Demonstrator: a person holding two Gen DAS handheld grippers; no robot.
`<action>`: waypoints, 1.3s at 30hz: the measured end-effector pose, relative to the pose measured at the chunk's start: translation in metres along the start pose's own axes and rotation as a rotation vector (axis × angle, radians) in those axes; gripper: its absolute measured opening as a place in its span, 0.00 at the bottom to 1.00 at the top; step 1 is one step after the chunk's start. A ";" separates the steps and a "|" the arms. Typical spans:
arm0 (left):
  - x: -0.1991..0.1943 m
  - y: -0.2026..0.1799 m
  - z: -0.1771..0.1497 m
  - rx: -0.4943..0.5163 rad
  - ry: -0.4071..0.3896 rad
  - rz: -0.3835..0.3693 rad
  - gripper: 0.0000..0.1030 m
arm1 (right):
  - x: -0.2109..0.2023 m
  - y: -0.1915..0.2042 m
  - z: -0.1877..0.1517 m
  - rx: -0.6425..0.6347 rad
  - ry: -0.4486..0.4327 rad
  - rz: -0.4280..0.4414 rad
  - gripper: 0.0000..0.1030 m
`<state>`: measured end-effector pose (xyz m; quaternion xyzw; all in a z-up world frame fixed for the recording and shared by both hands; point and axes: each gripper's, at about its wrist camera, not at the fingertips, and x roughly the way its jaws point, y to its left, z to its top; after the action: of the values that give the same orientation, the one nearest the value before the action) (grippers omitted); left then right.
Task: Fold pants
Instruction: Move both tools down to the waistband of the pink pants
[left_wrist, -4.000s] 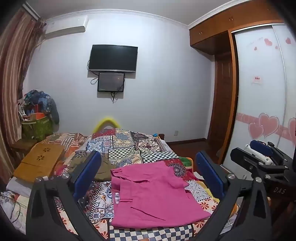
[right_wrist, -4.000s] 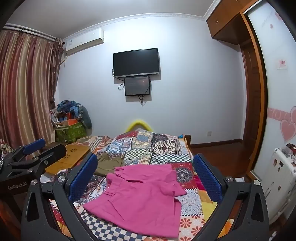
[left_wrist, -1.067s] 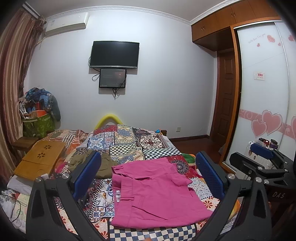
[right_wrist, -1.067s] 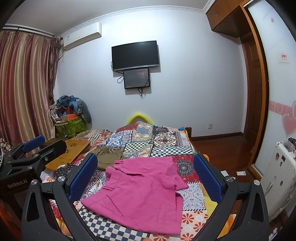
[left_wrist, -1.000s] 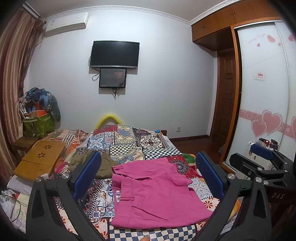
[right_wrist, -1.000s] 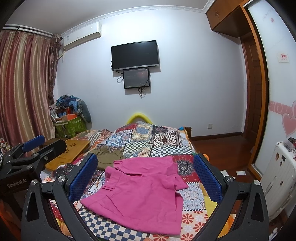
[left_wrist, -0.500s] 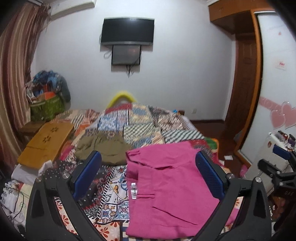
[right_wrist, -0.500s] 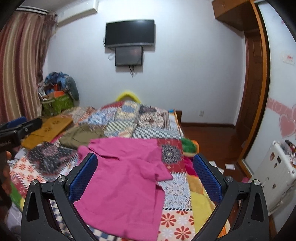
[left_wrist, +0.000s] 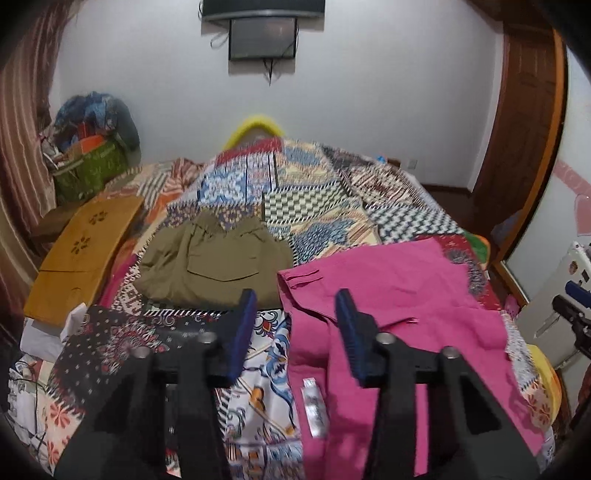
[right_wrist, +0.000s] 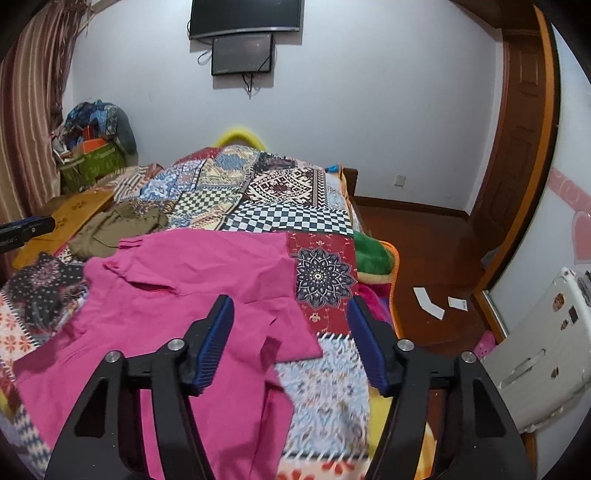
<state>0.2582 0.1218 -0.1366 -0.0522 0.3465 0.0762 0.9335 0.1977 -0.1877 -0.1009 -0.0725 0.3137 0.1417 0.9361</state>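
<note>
Green basket (left_wrist: 88, 173) by the far wall is stuffed with clutter. Pink pants (left_wrist: 388, 314) flat on patchwork bed (left_wrist: 317, 206), long axis near-to-far. Left gripper (left_wrist: 295, 314), right gripper (right_wrist: 290, 321): fingers spread, holding nothing.

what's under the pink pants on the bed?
The pink pants lie spread on the patchwork quilt, which shows all around them. Anything between pants and quilt is covered. The olive garment lies beside them, not under.

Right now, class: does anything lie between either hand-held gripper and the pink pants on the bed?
Nothing visible does. The left hand-held gripper and right hand-held gripper are open above the pink pants. The olive garment lies beside them, off to the left.
</note>
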 end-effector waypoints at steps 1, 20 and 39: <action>0.012 0.003 0.004 0.000 0.014 0.000 0.38 | 0.006 -0.002 0.003 -0.001 0.003 0.002 0.55; 0.152 0.008 0.016 0.040 0.196 -0.060 0.37 | 0.140 -0.013 0.048 -0.056 0.140 0.119 0.51; 0.190 0.000 0.016 0.069 0.245 -0.168 0.20 | 0.240 -0.021 0.060 -0.012 0.332 0.273 0.13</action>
<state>0.4105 0.1439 -0.2490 -0.0576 0.4547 -0.0211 0.8885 0.4209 -0.1419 -0.1981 -0.0573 0.4695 0.2552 0.8433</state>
